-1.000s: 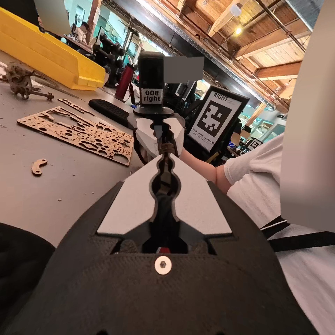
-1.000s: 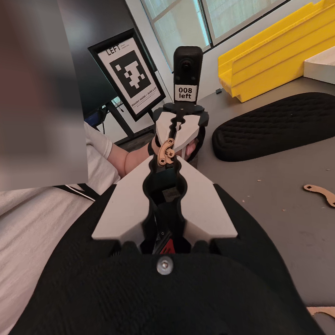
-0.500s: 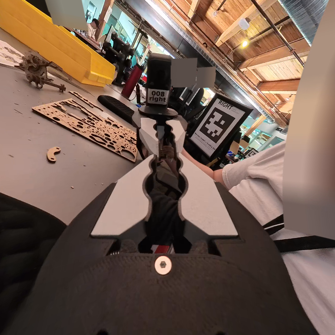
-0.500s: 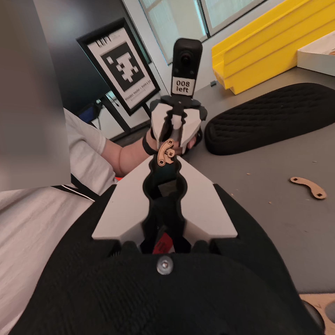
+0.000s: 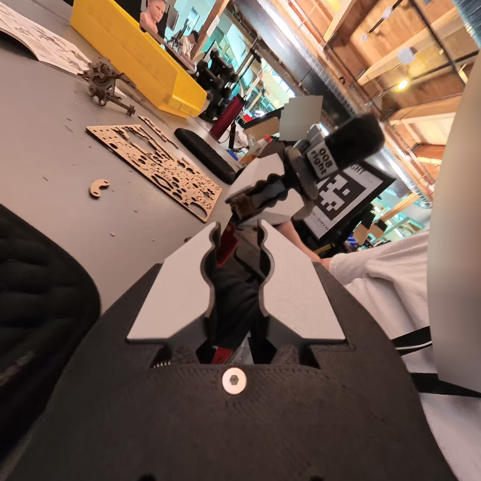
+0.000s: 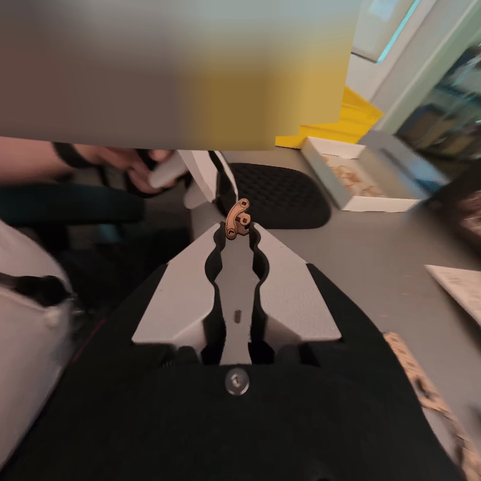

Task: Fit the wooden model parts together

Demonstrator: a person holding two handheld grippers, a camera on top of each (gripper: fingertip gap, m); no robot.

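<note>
On the left part of the desk, in the left wrist view, the partly built wooden model stands close to the yellow bin along the far edge, with a printed sheet beside it toward the far left corner. Nearer to the middle lies the flat wooden parts sheet, where many openings are already empty, so I judge that a good number of pieces have been taken out. One small curved loose piece lies alone just beside this sheet, apart from it and not yet used. The left tool has its fingers spread apart and nothing wooden is visible between them; it is empty. Just beyond its tips, above the near edge of the desk, the right tool is turned on its side and clamps a small brown part. In the right wrist view this right tool is closed on a small curved wooden part with little holes, which stands out of the tips, and a second small piece seems joined behind it, though I cannot tell this for certain. The view is blurred by motion. To my judgement, the work is somewhere in the middle: the small sub-assembly is in the grip, but it is not yet joined to the wooden model, which stands well apart from it.
</note>
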